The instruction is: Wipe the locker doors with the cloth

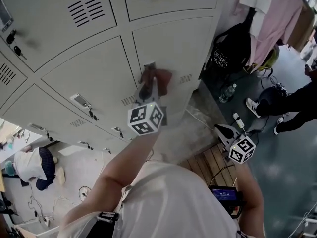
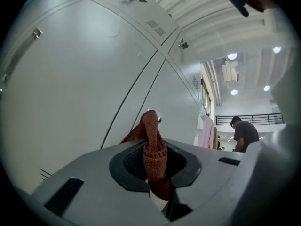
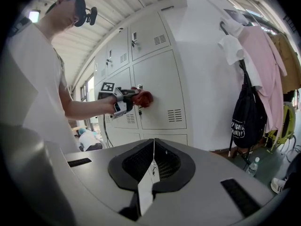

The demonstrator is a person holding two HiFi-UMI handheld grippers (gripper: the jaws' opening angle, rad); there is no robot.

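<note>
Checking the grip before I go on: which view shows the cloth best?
The left gripper view: the cloth fills its middle, close up, pinched between shut jaws. The head view shows it bunched at a door. The right gripper view shows it small and far off.

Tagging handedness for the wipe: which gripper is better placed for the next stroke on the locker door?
Left. The left gripper holds the cloth up at the locker door; the right gripper is shut, empty, and hangs low away from it.
</note>
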